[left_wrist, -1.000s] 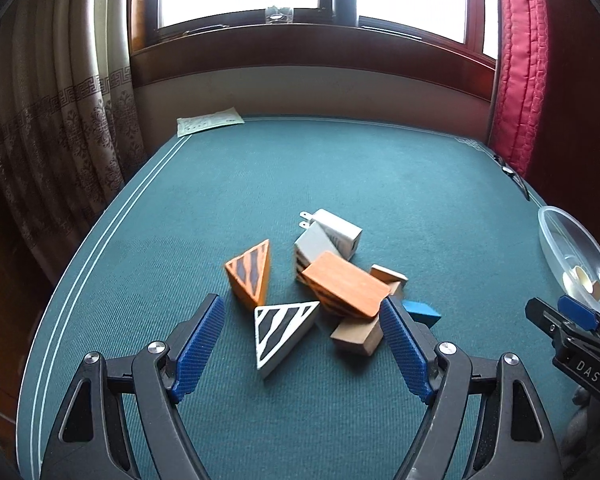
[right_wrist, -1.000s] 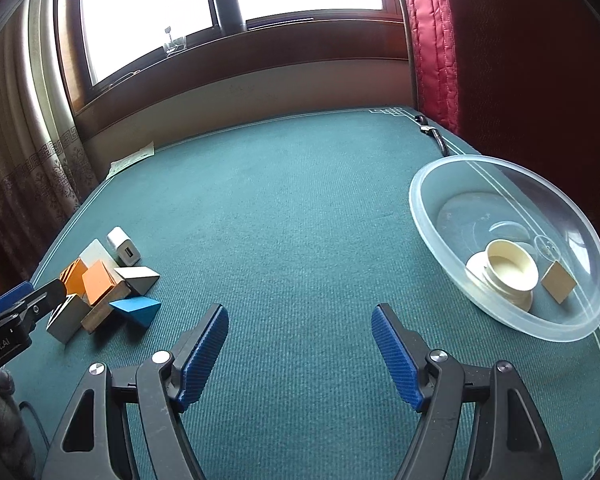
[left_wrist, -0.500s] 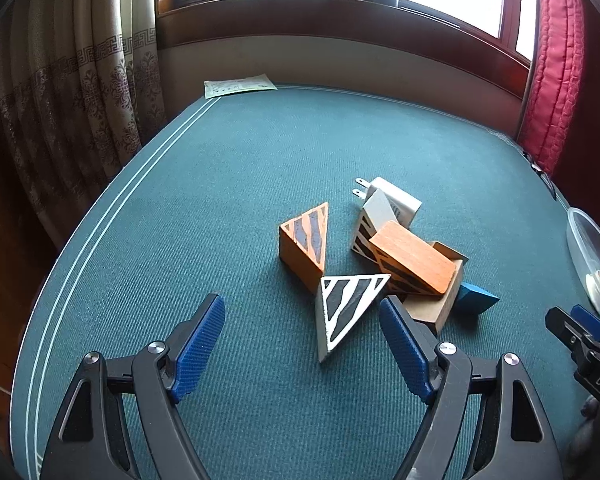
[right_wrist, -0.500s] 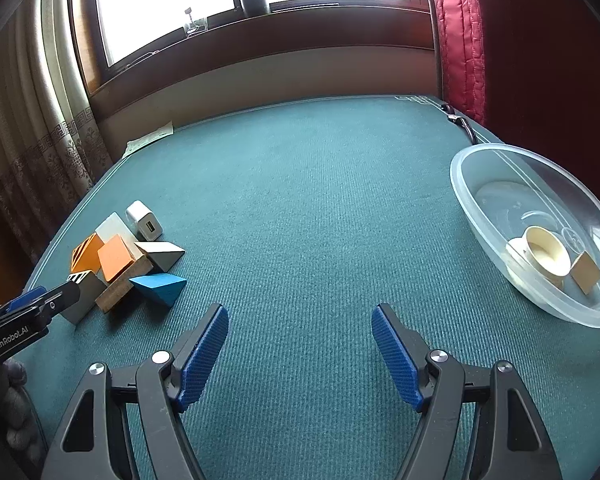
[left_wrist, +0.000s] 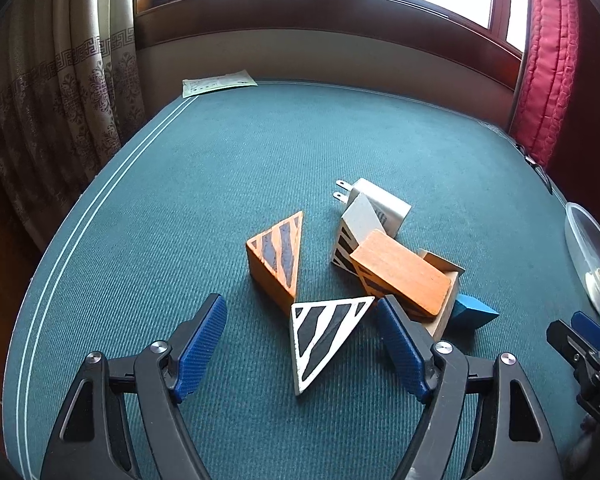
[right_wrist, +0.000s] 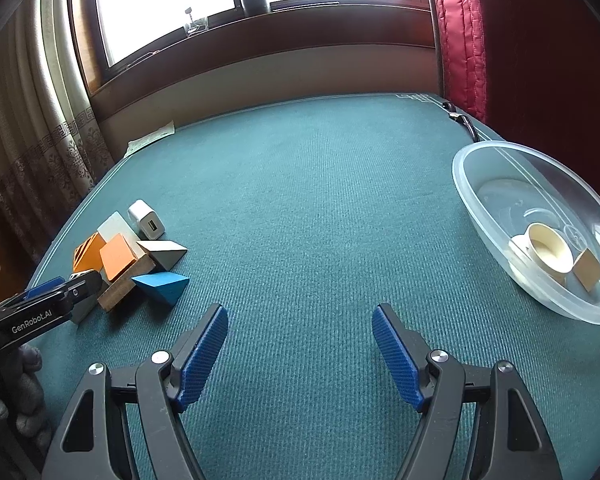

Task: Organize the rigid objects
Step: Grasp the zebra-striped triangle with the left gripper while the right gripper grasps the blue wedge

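My left gripper, jaws apart and just closing in, straddles the white striped wedge, untouched. Block pile just beyond. Right gripper gapes over bare green felt; clear bowl at right edge.

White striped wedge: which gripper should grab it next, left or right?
Left. The left gripper already brackets the white striped wedge, its jaws just closing, not yet touching. The right gripper is over bare cloth.
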{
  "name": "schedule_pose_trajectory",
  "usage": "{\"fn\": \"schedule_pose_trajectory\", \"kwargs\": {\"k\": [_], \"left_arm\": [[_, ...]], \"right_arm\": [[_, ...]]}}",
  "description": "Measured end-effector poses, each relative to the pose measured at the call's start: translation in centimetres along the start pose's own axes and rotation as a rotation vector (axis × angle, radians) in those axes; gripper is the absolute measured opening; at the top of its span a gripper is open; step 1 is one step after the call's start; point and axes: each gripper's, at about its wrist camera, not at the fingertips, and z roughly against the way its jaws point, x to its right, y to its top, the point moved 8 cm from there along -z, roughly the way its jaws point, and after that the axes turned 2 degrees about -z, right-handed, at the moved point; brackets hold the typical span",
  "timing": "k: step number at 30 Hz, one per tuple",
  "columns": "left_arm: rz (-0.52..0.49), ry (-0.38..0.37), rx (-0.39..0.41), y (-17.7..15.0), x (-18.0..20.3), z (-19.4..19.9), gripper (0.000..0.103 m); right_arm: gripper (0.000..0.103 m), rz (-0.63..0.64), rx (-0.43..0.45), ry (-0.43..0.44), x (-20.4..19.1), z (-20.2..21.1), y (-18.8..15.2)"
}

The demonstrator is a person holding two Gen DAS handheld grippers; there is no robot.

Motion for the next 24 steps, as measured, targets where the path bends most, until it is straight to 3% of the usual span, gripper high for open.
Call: {"fn": "schedule_pose_trajectory", "kwargs": {"k": [3, 6, 15, 24], "left_arm": [[0.000, -0.038, -0.038, -0.2, 0.2, -0.8, 0.047], [0.016, -0.053, -0.031, -0.1, 0.0, -0.7, 0.039], [0.013, -0.061, -0.027, -1.4, -0.5, 0.4, 0.039], [0.048, -0.048, -0.015, -2.5, -2.0, 1.6, 0.039]], "right_arm": [[0.078, -0.001, -0.002, 0.000, 0.0, 0.0, 0.0], [0.078, 0.002, -0.003, 0.000, 0.0, 0.0, 0.0], [0.078, 0.027, -0.027, 0.006, -0.8, -0.3, -0.4], [0.078, 0.073, -0.088, 0.082, -4.1, -1.3, -0.4]]}}
